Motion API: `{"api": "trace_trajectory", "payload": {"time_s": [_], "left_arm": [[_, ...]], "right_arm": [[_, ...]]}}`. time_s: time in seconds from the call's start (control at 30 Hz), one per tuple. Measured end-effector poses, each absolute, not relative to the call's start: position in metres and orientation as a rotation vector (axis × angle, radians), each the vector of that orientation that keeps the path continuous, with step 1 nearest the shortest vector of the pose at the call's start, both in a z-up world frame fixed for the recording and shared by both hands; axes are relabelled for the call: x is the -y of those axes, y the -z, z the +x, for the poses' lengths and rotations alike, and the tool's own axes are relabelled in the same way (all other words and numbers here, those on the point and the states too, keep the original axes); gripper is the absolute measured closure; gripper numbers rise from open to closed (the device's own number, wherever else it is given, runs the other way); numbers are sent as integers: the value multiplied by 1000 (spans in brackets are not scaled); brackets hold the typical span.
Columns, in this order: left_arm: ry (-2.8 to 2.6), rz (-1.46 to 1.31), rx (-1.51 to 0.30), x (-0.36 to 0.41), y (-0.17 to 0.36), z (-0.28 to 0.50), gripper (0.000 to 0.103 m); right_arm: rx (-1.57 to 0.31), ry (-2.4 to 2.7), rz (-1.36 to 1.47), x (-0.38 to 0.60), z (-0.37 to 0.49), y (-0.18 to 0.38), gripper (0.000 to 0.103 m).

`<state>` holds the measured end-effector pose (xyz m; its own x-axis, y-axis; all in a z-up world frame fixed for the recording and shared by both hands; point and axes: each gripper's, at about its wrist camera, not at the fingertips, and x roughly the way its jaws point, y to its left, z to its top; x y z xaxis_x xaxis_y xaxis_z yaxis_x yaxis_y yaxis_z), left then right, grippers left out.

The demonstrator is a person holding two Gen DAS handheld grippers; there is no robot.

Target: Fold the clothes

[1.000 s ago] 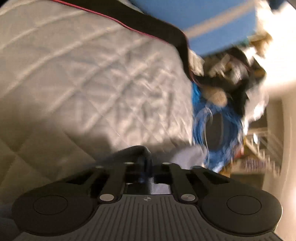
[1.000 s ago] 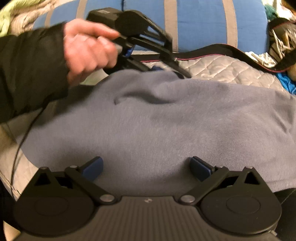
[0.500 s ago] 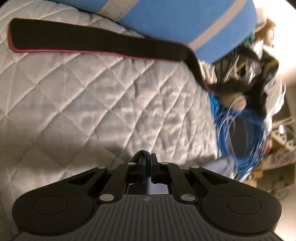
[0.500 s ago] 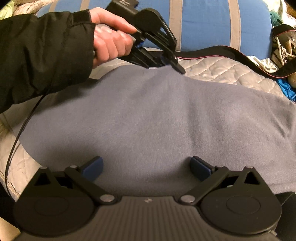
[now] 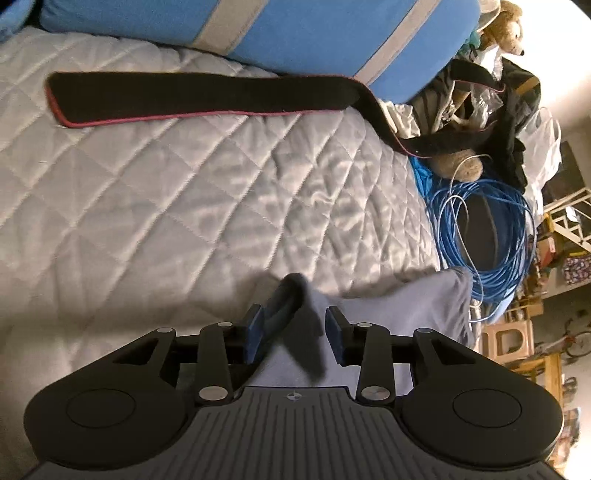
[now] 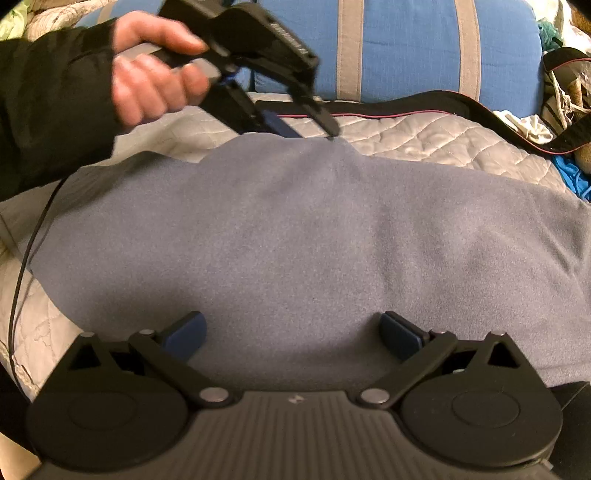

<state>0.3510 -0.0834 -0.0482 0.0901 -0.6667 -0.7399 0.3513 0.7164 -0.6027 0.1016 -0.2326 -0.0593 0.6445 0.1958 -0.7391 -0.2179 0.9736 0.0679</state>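
The grey-blue garment [image 6: 314, 236] is lying spread over the quilt [image 5: 184, 192], its long axis running side to side across the right wrist view, one end reaching toward the coil of blue cable [image 5: 487, 236] off the quilt's edge. Which end is collar or hem, I cannot tell; no seam or opening is showing clearly.

Half a second ago the left gripper [image 5: 295, 332] was pressed together on the garment's far edge; now its jaws are standing apart, and a peaked ridge of cloth is sitting loosely between the blue pads [image 5: 255, 328] rather than being pinched. The far edge is sinking back toward the quilt, still bulging a little under the tool in the right wrist view. That suggests the left side is letting go after tugging or laying that edge, so the cloth is probably being smoothed flat, though it would equally suit the end of a fold being set down.

The right gripper [image 6: 291, 332] is hovering over the near edge with its jaws spread wide, holding nothing.

Beyond the garment, a black strap with red piping [image 5: 207, 94] is lying along the quilt, and a blue cushion with grey stripes [image 5: 295, 33] is resting behind that. The person's hand [image 6: 155, 70] is gripping the left tool's handle.
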Motion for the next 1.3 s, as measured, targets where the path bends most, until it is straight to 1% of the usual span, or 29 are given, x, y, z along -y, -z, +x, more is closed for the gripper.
{"api": "trace_trajectory", "payload": {"time_s": [0.2, 0.3, 0.37, 0.63, 0.77, 0.83, 1.0, 1.07, 1.13, 1.17, 1.2, 1.23, 1.27, 1.3], "left_arm": [[740, -273, -1212, 55, 37, 339, 68], [733, -247, -1154, 44, 30, 329, 68], [719, -238, -1100, 38, 25, 320, 68], [694, -143, -904, 26, 19, 283, 68], [669, -96, -805, 15, 16, 268, 68], [662, -92, -790, 10, 15, 265, 68], [660, 8, -801, 11, 13, 263, 68], [693, 35, -811, 10, 14, 263, 68], [709, 56, -812, 6, 16, 262, 68], [705, 70, -814, 4, 18, 262, 68], [698, 82, -817, 3, 19, 263, 68], [692, 92, -821, 2, 20, 263, 68], [693, 100, -823, 1, 21, 263, 68], [698, 106, -823, 1, 21, 263, 68]], "right_arm": [[-837, -235, -27, 233, 103, 60, 0], [-834, -234, -15, 234, 102, 59, 0], [-815, -246, 46, 241, 103, 56, 0], [-686, -400, 166, 284, 137, 17, 4], [-624, -519, 94, 310, 185, 0, 7], [-654, -552, 91, 322, 213, 1, 15], [-789, -655, 199, 345, 282, 23, 19], [-848, -693, 255, 350, 302, 36, 22], [-895, -731, 289, 350, 315, 46, 29], [-922, -758, 293, 348, 321, 51, 31], [-951, -787, 295, 345, 326, 55, 35], [-970, -804, 294, 342, 329, 59, 41], [-987, -820, 292, 340, 332, 63, 44], [-1006, -838, 301, 338, 335, 67, 53]]}}
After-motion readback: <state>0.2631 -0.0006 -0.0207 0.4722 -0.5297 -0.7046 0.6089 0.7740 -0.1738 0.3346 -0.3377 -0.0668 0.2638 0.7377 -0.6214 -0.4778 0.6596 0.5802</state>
